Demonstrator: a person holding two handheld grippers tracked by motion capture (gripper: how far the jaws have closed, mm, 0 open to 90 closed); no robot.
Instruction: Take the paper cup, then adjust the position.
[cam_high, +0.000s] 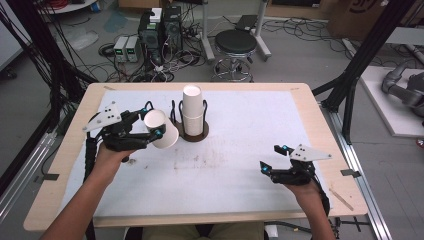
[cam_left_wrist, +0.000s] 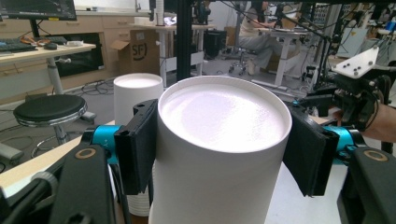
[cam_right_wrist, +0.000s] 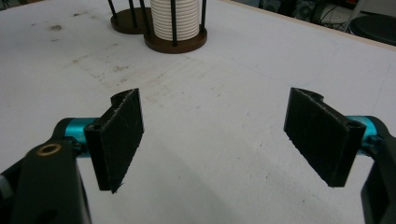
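Observation:
My left gripper (cam_high: 155, 121) is shut on a white paper cup (cam_high: 166, 134), held tilted just left of the cup holder. In the left gripper view both black pads (cam_left_wrist: 137, 144) press the cup's (cam_left_wrist: 219, 116) sides, and its flat closed end faces the camera. A tall stack of white cups (cam_high: 192, 107) stands between the black rods of a brown round holder (cam_high: 196, 135); the same stack (cam_left_wrist: 135, 91) rises behind the held cup. My right gripper (cam_high: 270, 159) rests near the table's front right, open, with nothing between its pads (cam_right_wrist: 116, 140).
The white mat (cam_high: 225, 165) covers a wooden table (cam_high: 65, 150). The right gripper view has the cup stack (cam_right_wrist: 180, 18) in its holder and a second brown base (cam_right_wrist: 123, 23) beside it. A black stool (cam_high: 235, 42) and electronics stand on the floor behind the table.

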